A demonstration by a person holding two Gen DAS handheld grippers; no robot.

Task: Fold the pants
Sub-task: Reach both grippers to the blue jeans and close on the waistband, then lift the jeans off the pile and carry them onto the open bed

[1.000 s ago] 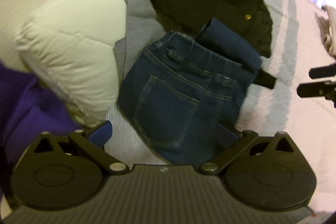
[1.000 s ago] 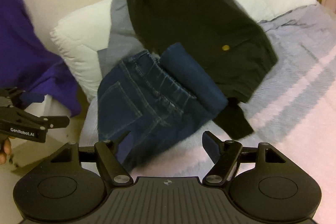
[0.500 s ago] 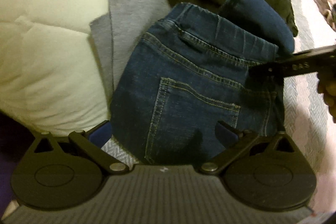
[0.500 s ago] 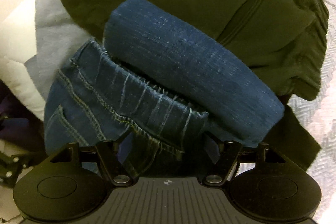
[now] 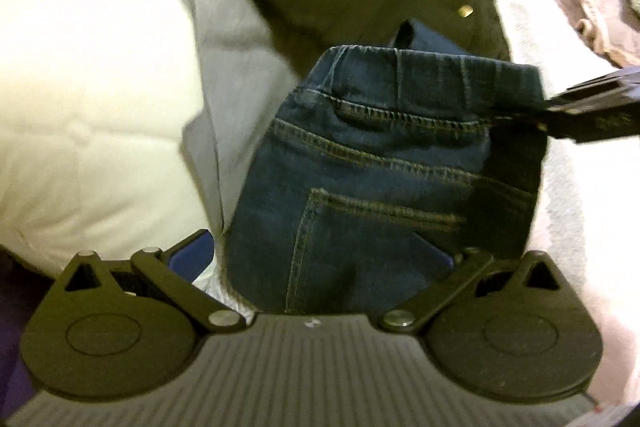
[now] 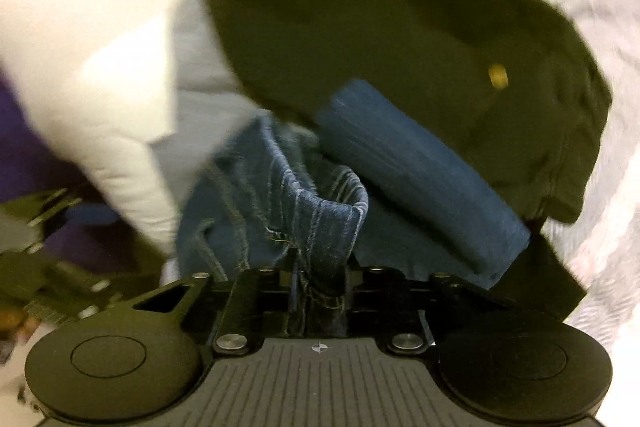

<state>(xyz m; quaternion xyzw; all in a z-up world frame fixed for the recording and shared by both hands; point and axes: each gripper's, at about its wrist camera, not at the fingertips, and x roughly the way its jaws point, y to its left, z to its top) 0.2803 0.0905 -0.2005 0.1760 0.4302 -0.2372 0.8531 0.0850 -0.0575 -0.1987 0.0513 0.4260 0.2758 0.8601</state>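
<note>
While the right gripper [image 6: 320, 283] pinches the waistband of the jeans [image 5: 372, 179] lying against the white pillow [image 5: 92, 115], the wide-open left gripper [image 5: 320, 259] grips nothing, so a one-sided lift could unravel the folded legs.

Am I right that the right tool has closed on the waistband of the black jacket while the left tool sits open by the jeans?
Not quite: the right wrist view shows the right tool closed on the jeans waistband, not the black jacket. The left tool is indeed open.
</note>
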